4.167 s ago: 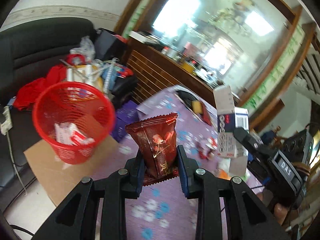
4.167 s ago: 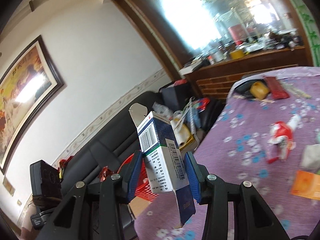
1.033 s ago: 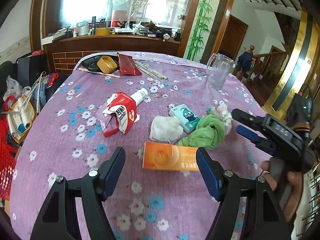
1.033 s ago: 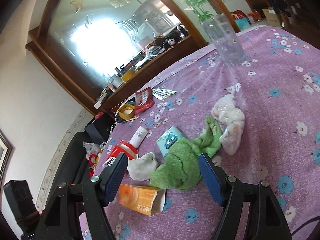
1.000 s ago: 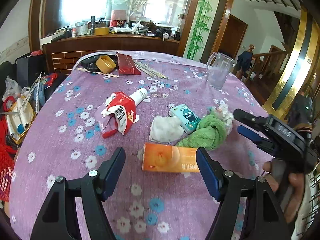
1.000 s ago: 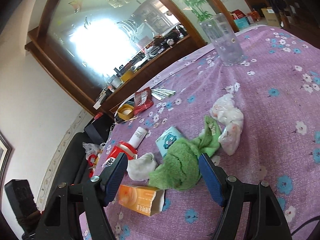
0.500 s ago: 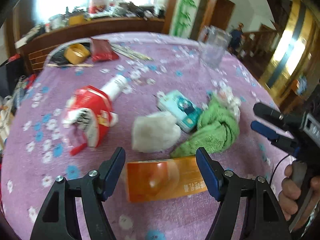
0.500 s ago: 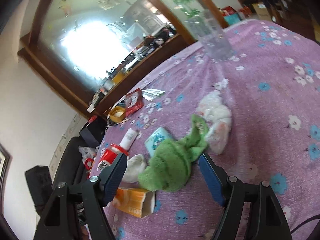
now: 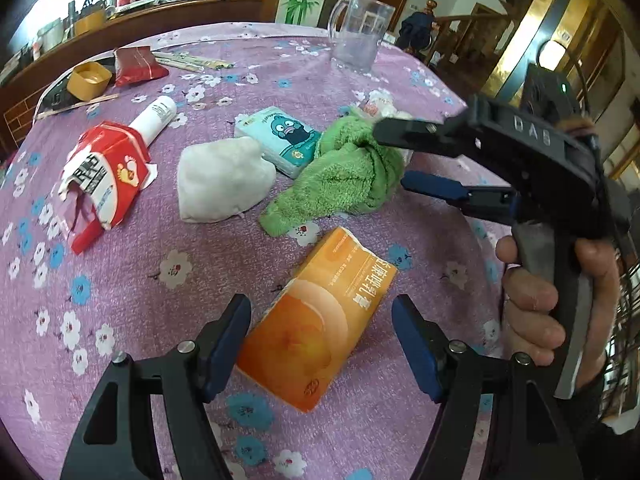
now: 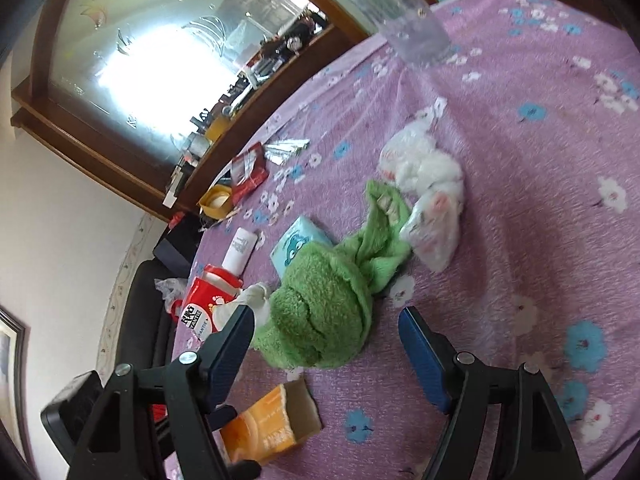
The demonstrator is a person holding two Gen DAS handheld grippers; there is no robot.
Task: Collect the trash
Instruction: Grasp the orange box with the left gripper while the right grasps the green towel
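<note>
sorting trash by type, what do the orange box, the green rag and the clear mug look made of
The flat orange printed box looks like thin glossy cardboard: sharp folded edges, and a brown unprinted flap at its open end in the right wrist view. The crumpled green rag looks like terry cloth, with a fuzzy looped pile. The clear handled mug is see-through; glass or hard plastic, I cannot tell which.

A lived-in home dining room: a table under a purple flowered cloth [image 9: 168, 240], a dark wooden sideboard [image 9: 132, 20] crowded with jars at eleven o'clock, a wooden staircase banister [image 9: 452, 24] at one o'clock, and a black leather sofa [image 10: 148, 312] at nine o'clock.
</note>
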